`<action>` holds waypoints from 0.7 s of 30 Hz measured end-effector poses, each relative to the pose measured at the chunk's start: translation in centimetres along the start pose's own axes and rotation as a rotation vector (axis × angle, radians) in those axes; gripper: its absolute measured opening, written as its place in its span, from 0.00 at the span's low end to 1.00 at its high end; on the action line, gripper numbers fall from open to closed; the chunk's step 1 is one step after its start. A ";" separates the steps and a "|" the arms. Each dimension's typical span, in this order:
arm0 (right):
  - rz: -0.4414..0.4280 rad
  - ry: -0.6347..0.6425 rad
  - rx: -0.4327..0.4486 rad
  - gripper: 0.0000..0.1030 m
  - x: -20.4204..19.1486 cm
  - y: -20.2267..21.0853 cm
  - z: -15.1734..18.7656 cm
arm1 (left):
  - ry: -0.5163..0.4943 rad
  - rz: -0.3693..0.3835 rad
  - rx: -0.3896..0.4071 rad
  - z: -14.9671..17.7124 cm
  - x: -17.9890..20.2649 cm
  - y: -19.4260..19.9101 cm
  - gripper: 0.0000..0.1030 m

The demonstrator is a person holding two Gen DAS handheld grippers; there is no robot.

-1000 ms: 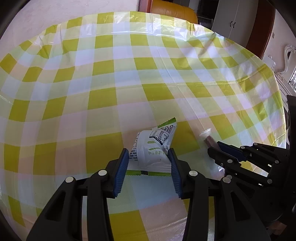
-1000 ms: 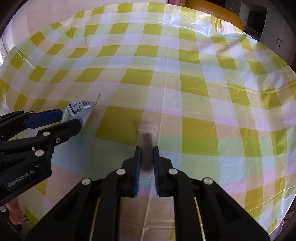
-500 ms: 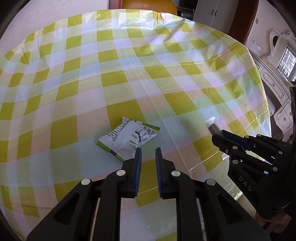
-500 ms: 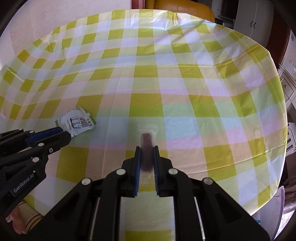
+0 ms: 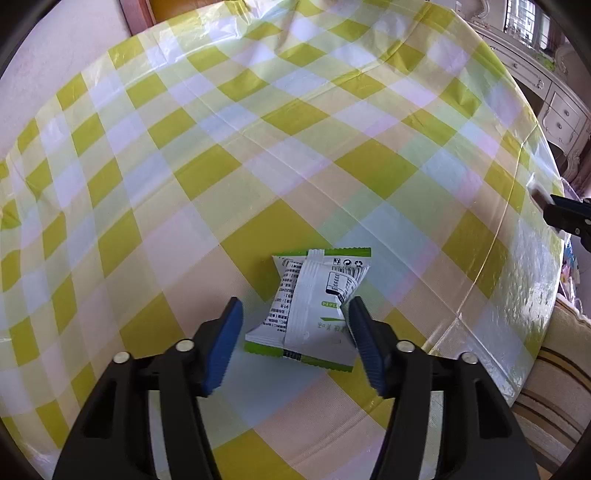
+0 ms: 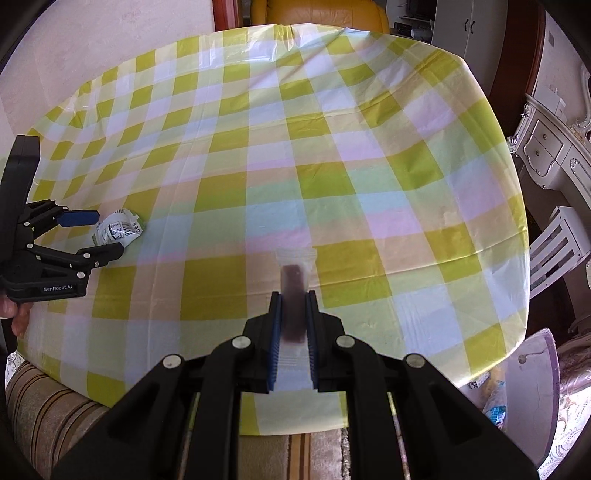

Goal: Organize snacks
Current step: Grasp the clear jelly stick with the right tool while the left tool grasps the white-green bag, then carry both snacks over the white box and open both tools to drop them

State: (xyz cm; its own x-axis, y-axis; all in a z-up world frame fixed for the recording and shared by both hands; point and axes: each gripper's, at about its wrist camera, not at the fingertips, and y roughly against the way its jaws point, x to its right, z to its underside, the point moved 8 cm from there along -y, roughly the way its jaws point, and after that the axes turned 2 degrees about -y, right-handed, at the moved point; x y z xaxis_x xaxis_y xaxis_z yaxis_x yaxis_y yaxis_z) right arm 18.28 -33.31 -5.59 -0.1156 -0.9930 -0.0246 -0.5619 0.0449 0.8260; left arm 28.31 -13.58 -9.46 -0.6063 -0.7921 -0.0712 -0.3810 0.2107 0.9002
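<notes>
While left claw (image 5: 293, 325) half-opens astride packet (image 5: 314, 306), right claw (image 6: 293, 314) pinches stick (image 6: 293, 295).

Tablecloth (image 5: 258, 155): check of yellow-green, pale blue, pink and cream squares, glossy. Snack packet (image 5: 314, 306): white, black print and barcode, green band along each end seam, small green label. My left gripper (image 5: 293, 332): black frame, blue ribbed pads (image 5: 225, 347), silver rivets; white lettering on its side in the right wrist view. My right gripper (image 6: 293, 332): same black and blue. Sachet (image 6: 295, 295) in it: clear wrapper, dark reddish-brown bar inside. Chair (image 6: 325, 14) behind table: orange-yellow. Cabinet (image 6: 546, 147): cream-white.
</notes>
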 end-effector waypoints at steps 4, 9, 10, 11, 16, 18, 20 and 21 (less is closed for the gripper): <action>0.044 -0.032 -0.001 0.12 2.7 1.3 1.2 | 0.026 0.034 0.005 -0.1 1.0 0.0 0.46; 0.123 -0.079 -0.001 0.13 6.7 3.4 3.4 | 0.055 0.132 0.097 -1.8 7.5 3.6 0.37; 0.138 -0.089 -0.002 0.13 7.5 3.9 3.9 | 0.045 0.153 0.114 -2.2 9.4 4.3 0.37; 0.154 -0.099 -0.002 0.13 8.4 4.4 4.4 | 0.038 0.175 0.129 -2.6 11.2 5.1 0.37; 0.244 -0.161 -0.006 0.13 13.1 7.0 7.0 | 0.009 0.325 0.171 -3.6 20.5 8.1 0.37; 0.271 -0.183 -0.011 0.13 14.9 7.8 8.0 | 0.014 0.396 0.161 -3.7 23.8 8.8 0.38; 0.298 -0.205 -0.015 0.13 16.4 8.6 9.0 | 0.039 0.480 0.147 -3.6 26.8 9.1 0.38; 0.309 -0.214 -0.020 0.14 17.0 8.9 9.4 | 0.053 0.514 0.132 -3.4 28.1 9.1 0.41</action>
State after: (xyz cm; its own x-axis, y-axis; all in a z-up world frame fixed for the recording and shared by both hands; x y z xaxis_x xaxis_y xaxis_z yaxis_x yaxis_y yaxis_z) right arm 3.56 -48.79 -3.96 -0.4473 -0.8873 0.1124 -0.4577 0.3350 0.8236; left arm 10.19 -35.87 -1.81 -0.7032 -0.5949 0.3893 -0.1311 0.6467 0.7514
